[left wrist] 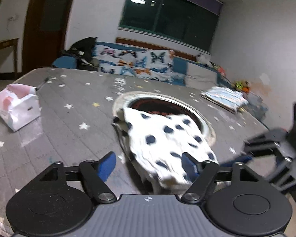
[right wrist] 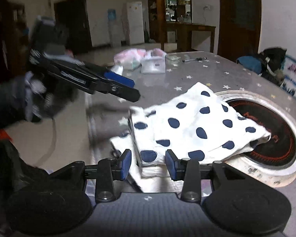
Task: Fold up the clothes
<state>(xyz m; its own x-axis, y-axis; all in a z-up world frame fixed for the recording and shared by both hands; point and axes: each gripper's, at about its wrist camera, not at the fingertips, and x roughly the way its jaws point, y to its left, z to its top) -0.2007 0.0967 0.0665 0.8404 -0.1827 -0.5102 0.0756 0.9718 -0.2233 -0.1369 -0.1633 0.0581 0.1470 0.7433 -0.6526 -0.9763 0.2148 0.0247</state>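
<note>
A white cloth with dark blue dots (left wrist: 163,138) lies folded on the grey star-print table (left wrist: 69,130), and its far part covers the edge of a round inset cooktop (left wrist: 167,104). My left gripper (left wrist: 149,166) is open at the cloth's near corner, which rests against its right finger. My right gripper (right wrist: 148,163) is open too, with the folded edge of the cloth (right wrist: 197,122) lying between its blue pads (right wrist: 126,162). In the right wrist view the left gripper (right wrist: 120,86) hovers above the table, left of the cloth. The right gripper (left wrist: 266,148) shows blurred at the right of the left wrist view.
White and pink bags (left wrist: 17,108) stand on the table's left side, and a folded light blue stack (left wrist: 225,96) lies at the far right. A butterfly-print cushion (left wrist: 136,63) sits on the bench behind. A pen (right wrist: 195,59) and plastic containers (right wrist: 154,64) are at the far end.
</note>
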